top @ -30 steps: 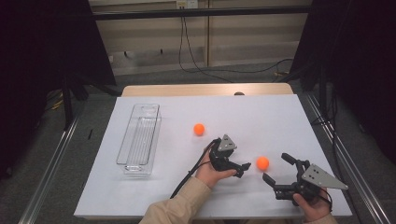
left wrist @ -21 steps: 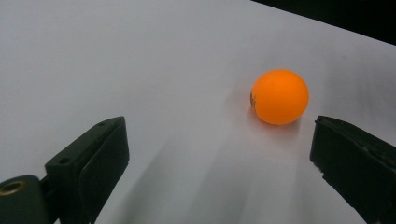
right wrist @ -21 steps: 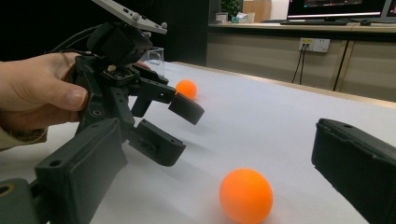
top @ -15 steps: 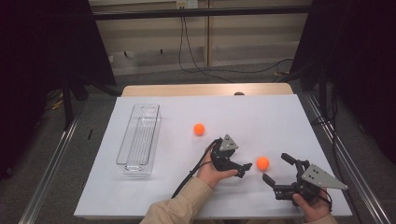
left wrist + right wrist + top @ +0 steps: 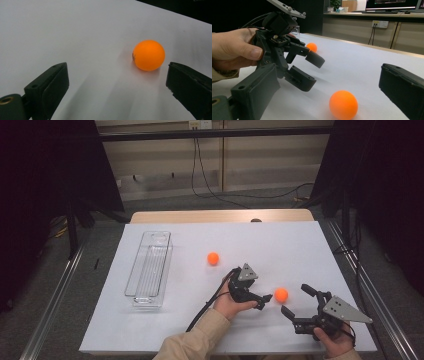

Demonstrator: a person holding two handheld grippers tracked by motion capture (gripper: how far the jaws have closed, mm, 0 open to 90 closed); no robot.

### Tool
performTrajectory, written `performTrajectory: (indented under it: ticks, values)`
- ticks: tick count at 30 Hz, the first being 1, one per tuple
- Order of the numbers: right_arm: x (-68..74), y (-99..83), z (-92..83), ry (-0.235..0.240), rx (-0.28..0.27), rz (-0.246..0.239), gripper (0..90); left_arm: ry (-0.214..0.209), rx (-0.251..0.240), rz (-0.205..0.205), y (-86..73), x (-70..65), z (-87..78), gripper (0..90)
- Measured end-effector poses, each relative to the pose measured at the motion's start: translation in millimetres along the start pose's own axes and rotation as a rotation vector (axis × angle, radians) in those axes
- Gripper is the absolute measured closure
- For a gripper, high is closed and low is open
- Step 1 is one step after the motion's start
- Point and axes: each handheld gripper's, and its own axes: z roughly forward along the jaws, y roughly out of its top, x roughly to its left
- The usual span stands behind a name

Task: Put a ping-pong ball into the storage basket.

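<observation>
Two orange balls are seen on the white table [image 5: 310, 245]. The near ball [image 5: 281, 294] is lying toward the front right, and both grippers are aimed at it. The left gripper [image 5: 263, 300] is held just left of that ball, its jaws spread wide, with nothing pinched between them. In the left gripper view the near ball [image 5: 149, 55] is found ahead of the jaws, closer to the right jaw than the left, apart from both. The right gripper [image 5: 298, 300] is held just right of the ball, its jaws also spread wide, and nothing is gripped. In the right gripper view the near ball [image 5: 343, 104] is framed low between the two black jaws, untouched, resting on the table. The left gripper [image 5: 308, 70] is caught there too, facing in from the left, held by a hand [image 5: 234, 51], its jaws parted one above the other. The far ball [image 5: 213, 258] is left well back toward the middle of the table, and it is glimpsed behind the left gripper in the right gripper view [image 5: 311, 47]. A clear tray [image 5: 149, 265] is set along the left side, well apart from both balls.
</observation>
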Motion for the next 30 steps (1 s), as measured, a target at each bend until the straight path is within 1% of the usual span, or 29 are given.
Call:
performTrajectory:
  ticks: [3,4,9,12,16,20,24,30]
  values:
    - [0.1,0.0,0.1,0.001,0.0,0.0,2.0,0.001,0.002,0.006,1.4,0.2,0.7,4.5]
    - [0.1,0.0,0.2,0.002,0.0,0.0,2.0,0.003,0.003,0.002,1.8,-0.3,1.1,4.5]
    - [0.2,0.0,0.3,0.002,0.001,-0.002,2.0,-0.004,0.008,0.006,3.0,-0.1,4.2,4.7]
    - [0.2,0.0,0.2,0.002,0.0,-0.002,2.0,-0.004,0.011,-0.002,3.2,-0.9,5.9,4.7]
    - [0.1,0.0,0.3,0.003,0.0,-0.003,2.0,-0.004,0.016,0.003,3.9,-0.6,7.2,4.8]
    - [0.1,0.0,0.3,0.003,0.001,-0.004,2.0,-0.006,0.012,-0.002,4.8,-1.1,8.4,5.0]
    - [0.1,0.0,0.2,0.003,0.0,-0.002,2.0,-0.009,0.017,0.005,5.5,-1.7,9.2,5.5]
    - [0.3,0.1,0.4,0.003,-0.001,-0.004,2.0,-0.013,0.016,-0.002,6.5,-2.4,11.9,5.6]
